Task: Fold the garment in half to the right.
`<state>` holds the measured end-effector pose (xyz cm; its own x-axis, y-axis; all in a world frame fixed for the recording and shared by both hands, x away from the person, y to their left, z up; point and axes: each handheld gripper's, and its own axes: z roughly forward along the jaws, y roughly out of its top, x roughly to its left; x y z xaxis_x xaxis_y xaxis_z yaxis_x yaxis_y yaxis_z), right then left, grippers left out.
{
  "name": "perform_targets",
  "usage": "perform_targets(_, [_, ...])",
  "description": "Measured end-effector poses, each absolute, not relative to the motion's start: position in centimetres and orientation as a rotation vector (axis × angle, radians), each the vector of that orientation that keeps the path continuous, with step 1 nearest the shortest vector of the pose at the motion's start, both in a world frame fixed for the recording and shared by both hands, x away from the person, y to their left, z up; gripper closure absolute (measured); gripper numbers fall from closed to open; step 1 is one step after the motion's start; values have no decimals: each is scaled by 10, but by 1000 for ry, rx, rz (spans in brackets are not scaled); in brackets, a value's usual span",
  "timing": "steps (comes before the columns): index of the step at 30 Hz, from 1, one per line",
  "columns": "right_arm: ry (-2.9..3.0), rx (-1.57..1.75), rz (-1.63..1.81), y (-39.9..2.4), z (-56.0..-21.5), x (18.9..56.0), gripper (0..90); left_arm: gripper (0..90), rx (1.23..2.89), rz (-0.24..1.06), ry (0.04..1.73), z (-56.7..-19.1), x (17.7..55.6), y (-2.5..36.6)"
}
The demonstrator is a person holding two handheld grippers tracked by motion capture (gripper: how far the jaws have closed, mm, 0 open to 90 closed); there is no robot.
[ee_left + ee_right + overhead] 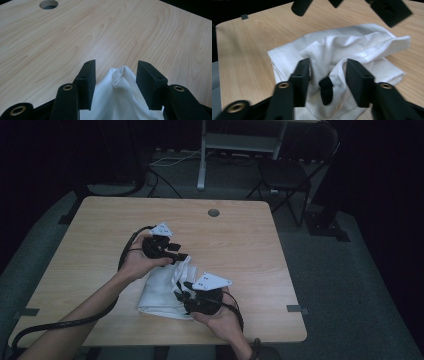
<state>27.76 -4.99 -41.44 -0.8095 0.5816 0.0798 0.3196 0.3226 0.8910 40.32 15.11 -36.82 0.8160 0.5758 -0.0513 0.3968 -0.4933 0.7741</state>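
The wooden table [240, 235] takes up the middle of the high view, a small round hole [213, 212] near its upper edge. Just below the centre of that frame lies the white cloth [162, 292], roughly folded, its long side running from centre down to lower left.

The left gripper [181, 256] sits at the cloth's upper end, the right gripper [179, 290] at its lower right side. In the left gripper view a peak of cloth [120, 90] rises in the lower middle between the two black jaws, which stand apart and do not press on it — released, with the fabric loose in the gap. In the right gripper view the jaws are likewise spread in the lower half of the frame, a rumpled seam of cloth [322, 52] and a small black tag [326, 91] between them, untouched as far as can be told.

The step in hand looks like letting go after a fold. To do it well, I would keep both sets of jaws wide and back each gripper out along its own line, lifting slightly so no pad drags the raised ridge and undoes the fold. The right side needs the most care — the bunched seam and tag could snag on a jaw.
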Motion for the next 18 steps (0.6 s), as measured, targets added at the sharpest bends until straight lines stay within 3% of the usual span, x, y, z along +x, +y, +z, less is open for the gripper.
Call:
perform_targets(8, [2355,862,1476,-53,-417,277,370,495,2147,280,734,-370,402,164])
perform_targets(18, [2362,927,1485,-58,-418,275,282,483,2125,299,746,-370,390,190])
